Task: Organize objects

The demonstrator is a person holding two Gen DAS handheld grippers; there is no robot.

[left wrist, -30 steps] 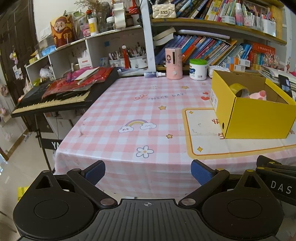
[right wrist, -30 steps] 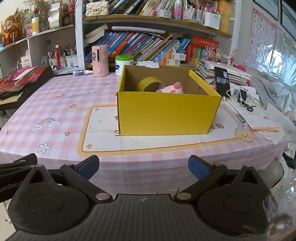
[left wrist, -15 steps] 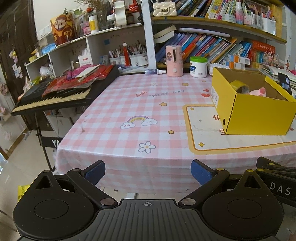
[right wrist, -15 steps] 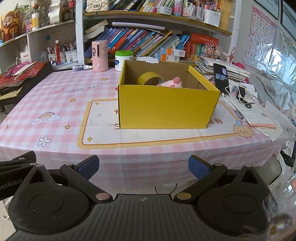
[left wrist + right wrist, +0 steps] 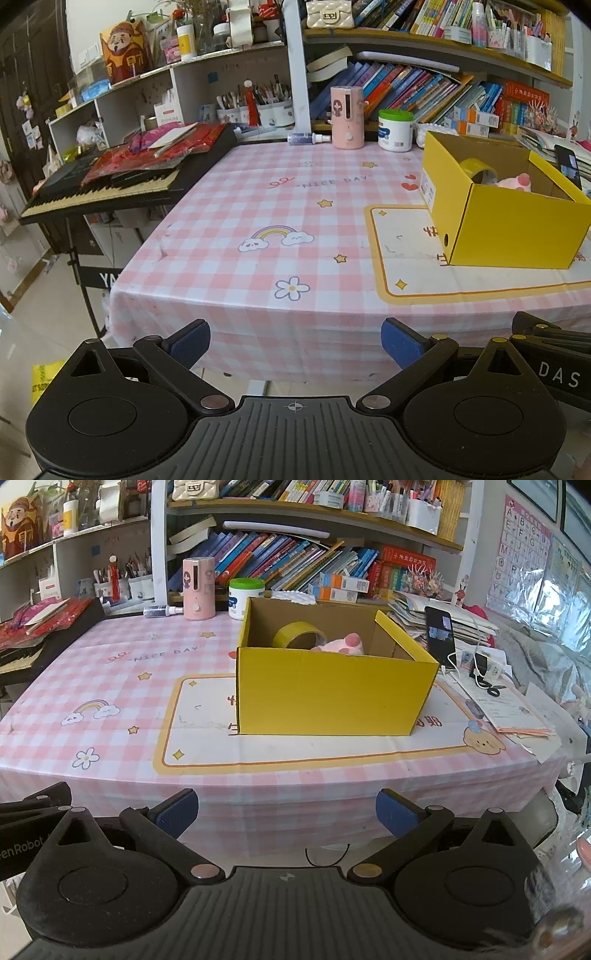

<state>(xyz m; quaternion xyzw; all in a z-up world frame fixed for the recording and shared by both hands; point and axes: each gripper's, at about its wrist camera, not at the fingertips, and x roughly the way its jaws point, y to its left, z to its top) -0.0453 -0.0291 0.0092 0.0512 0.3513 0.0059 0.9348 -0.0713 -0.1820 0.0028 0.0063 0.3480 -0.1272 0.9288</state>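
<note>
Both the left tongs (image 5: 295,341) and right tongs (image 5: 287,808) stand wide and empty off the counter (image 5: 122,686); a careless reach risks shoving the yellow box (image 5: 332,698) or toppling the tape roll (image 5: 298,635) inside.

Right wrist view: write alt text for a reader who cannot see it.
An open yellow cardboard box stands on a pink checked tablecloth, holding a yellow roll of tape and a pink plush toy. The right gripper hovers at the table's near edge, jaws open and empty. Crowded bookshelves fill the background.
</note>
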